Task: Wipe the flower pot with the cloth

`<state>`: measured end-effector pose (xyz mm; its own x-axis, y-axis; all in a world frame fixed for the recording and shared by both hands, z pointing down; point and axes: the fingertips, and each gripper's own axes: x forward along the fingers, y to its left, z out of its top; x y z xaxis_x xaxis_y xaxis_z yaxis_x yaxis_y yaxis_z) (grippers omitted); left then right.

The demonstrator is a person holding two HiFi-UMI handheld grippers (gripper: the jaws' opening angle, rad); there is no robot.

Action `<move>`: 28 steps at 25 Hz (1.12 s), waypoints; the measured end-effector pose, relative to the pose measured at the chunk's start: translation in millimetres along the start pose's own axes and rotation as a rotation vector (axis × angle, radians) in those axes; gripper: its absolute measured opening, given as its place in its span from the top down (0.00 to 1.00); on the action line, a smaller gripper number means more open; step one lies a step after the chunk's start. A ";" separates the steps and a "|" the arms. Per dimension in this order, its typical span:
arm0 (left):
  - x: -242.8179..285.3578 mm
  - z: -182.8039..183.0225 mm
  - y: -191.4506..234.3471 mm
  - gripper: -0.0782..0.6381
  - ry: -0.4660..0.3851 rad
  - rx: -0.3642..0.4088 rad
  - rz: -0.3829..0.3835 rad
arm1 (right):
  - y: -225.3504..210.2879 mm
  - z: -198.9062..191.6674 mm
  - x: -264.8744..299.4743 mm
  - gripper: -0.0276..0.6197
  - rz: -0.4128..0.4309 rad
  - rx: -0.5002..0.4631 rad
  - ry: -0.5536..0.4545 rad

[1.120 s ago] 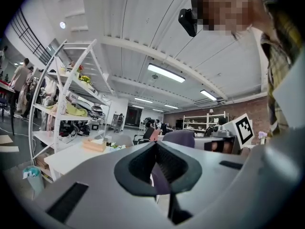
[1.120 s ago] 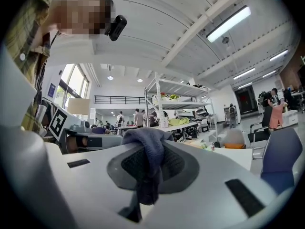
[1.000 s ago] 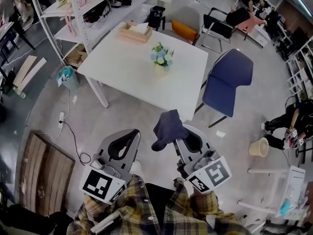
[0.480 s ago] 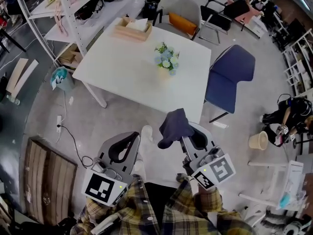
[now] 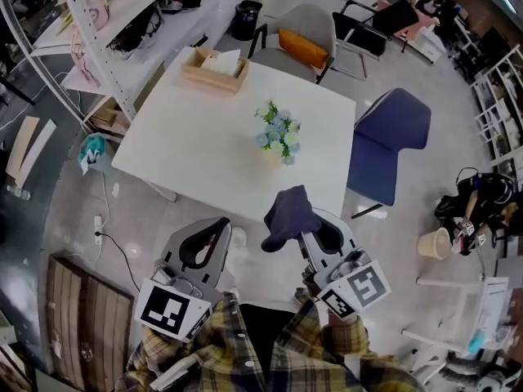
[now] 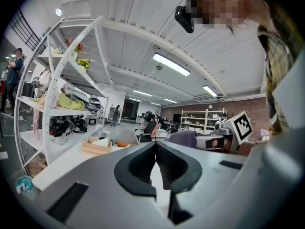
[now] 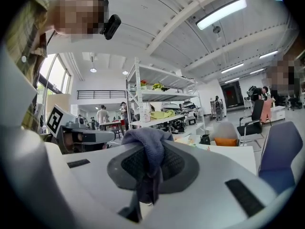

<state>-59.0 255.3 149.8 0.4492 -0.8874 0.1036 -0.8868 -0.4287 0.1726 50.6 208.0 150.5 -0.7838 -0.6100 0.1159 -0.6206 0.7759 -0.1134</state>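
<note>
Right gripper [image 7: 153, 162] clamped on the cloth [image 7: 148, 142]; flower pot [image 5: 274, 155] upright ahead of me.
My right jaws pinch the dark cloth, which bunches over their tips and hangs below; my left gripper [image 6: 156, 149] is pressed together on nothing; the pot stands past the white table's [image 5: 188, 145] near edge, blooms up; bare tabletop lies to its left; a blue chair [image 5: 384, 149] sits at the table's right.

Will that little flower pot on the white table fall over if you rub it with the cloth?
It probably could tip: the flower pot looks small and narrow, with a bunch of flowers above. It stands alone on the smooth-looking table, so it may slide too.
</note>
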 end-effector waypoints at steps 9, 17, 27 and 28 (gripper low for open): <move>92.8 42.1 53.6 0.88 -0.002 0.065 -0.059 | -74.7 34.2 58.4 0.92 -0.045 0.039 -0.052; 157.0 50.2 70.2 0.88 0.019 0.096 -0.158 | -134.6 64.5 49.3 0.92 -0.188 0.098 -0.140; 210.8 44.7 87.7 0.88 0.080 0.142 -0.273 | -184.6 53.5 31.8 0.92 -0.440 0.111 -0.096; 214.5 40.6 89.9 0.88 0.093 0.148 -0.278 | -187.8 50.1 31.8 0.92 -0.452 0.112 -0.085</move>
<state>-46.7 19.5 147.8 0.6781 -0.7167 0.1626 -0.7320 -0.6784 0.0629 141.1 34.9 126.1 -0.4303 -0.8974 0.0976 -0.8948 0.4099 -0.1768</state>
